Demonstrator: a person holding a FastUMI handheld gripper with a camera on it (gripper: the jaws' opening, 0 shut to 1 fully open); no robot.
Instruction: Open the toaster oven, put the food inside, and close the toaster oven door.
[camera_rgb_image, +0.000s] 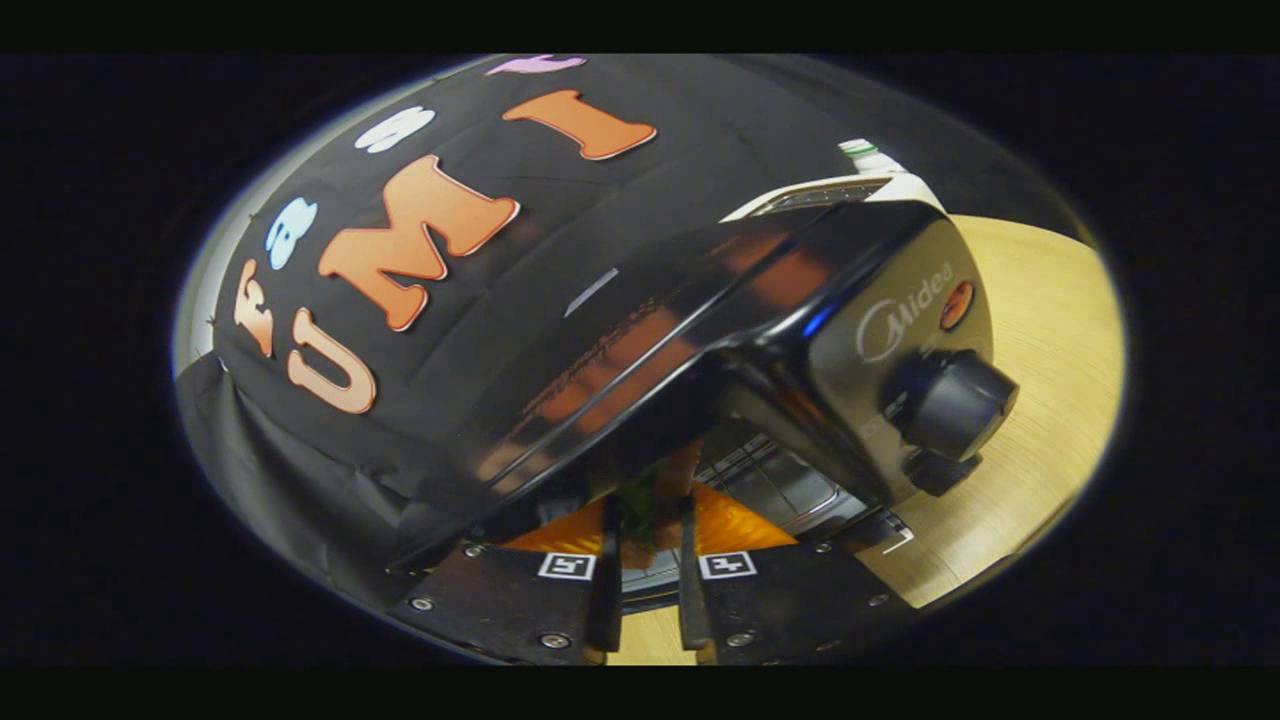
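- We look forward along our two fingers (608, 560), which stand close together with only a narrow gap between them.
- In that gap sits a piece of food (650, 505), green low down and reddish-brown above. Both fingers seem to press on it, so we judge it held.
- The toaster oven (800, 300) rises straight ahead and close, from about 11 o'clock round to 2 o'clock of the fingers. It is black, glossy and looks tilted.
- Its glass door (620, 350) runs as a long dark panel toward 10 o'clock. Below it a gap shows a wire rack (770, 480) and an orange glow, so we judge the door open.
- The food's long axis seems to run forward, toward that gap at 12 o'clock; the coming move is a short push inward.
- Count: one toaster oven, one door, one food piece, two knobs, the large knob (955, 400) above a smaller knob (940, 470), both at 2 o'clock.
- The light wooden counter (1040, 420) lies at 3 o'clock.
- The booth's black cloth (300, 450) hangs behind, around 10 o'clock.
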